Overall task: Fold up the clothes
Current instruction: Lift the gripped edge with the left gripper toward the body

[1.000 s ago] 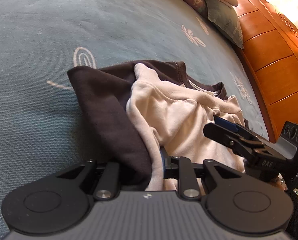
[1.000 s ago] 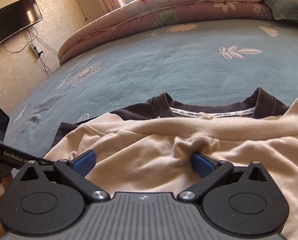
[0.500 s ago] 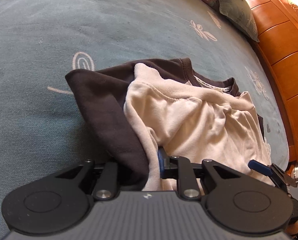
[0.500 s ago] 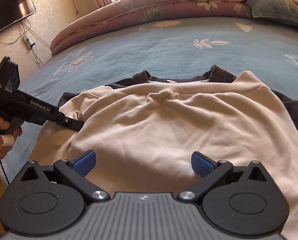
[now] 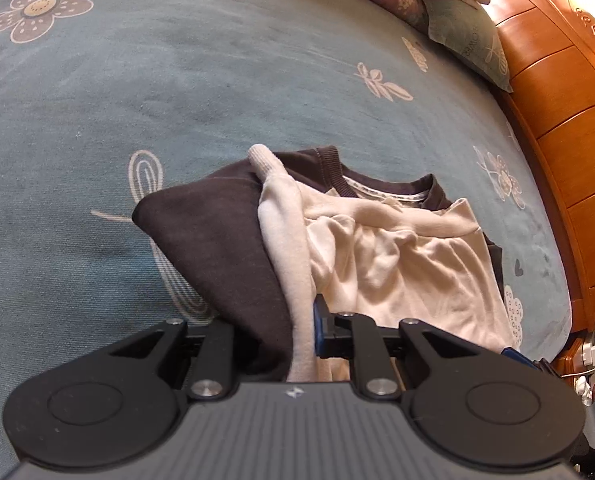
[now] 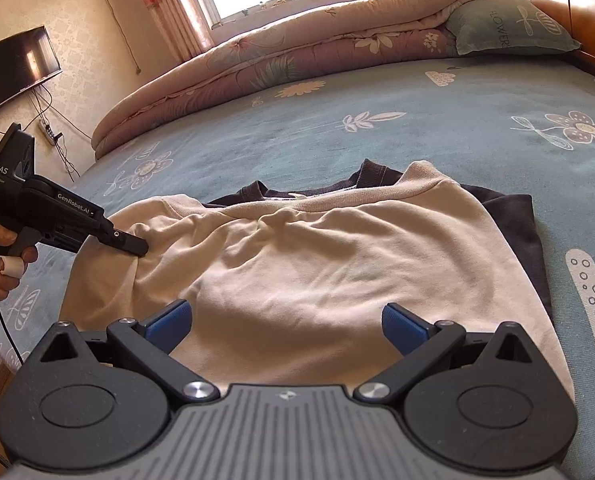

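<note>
One blue pad (image 5: pixel 318 326) behind bunched sweatshirt (image 5: pixel 381 264).

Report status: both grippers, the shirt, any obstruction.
Left gripper shut on shirt edge. Right gripper open, empty. Shirt half folded on bed. Nothing obstructing.

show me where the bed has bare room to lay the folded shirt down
Bare bedspread lies between the shirt and the rolled quilt, and on the shirt's right beside the headboard. The near left edge is crowded: the left gripper grips the shirt there.
</note>
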The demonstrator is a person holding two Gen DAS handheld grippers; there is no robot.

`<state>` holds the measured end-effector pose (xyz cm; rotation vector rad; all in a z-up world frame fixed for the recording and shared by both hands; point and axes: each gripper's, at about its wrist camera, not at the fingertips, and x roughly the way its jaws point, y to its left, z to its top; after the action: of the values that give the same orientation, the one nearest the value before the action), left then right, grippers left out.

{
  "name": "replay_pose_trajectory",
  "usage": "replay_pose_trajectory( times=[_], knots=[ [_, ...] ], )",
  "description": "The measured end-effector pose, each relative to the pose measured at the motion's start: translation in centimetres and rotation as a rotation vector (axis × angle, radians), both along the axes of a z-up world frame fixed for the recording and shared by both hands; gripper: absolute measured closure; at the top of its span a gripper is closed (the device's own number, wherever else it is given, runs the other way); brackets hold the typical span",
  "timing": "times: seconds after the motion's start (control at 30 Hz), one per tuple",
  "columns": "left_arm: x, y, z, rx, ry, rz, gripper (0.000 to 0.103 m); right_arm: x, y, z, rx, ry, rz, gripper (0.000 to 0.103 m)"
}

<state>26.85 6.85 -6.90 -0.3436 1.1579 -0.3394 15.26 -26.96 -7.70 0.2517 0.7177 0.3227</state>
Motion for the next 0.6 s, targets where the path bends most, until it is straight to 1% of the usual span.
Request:
replay_pose_trajectory(
  times=[0.1,0.27,0.4,0.47,0.6],
  knots=[
    [0.0,-0.7,1.3,-0.042,-0.009,-0.001,0.087,-0.5,-0.2,0.3,0.006,-0.012,0.004,0.0],
    [0.0,-2.5,3.7,-0.095,-0.046,-0.032,0.092,-1.4,-1.2,0.6,0.016,-0.03,-0.016,0.0],
    [0.1,-4.3,4.7,-0.1,-0.076,-0.056,0.095,-2.1,-2.5,0.7,0.037,-0.038,-0.044,0.0],
    [0.1,-5.0,4.8,-0.091,-0.082,-0.06,0.095,-2.5,-3.2,0.7,0.047,-0.039,-0.06,0.0],
    [0.1,-5.9,5.3,-0.107,-0.088,-0.06,0.095,-3.1,-4.5,0.5,0.066,-0.042,-0.089,0.0]
  ],
)
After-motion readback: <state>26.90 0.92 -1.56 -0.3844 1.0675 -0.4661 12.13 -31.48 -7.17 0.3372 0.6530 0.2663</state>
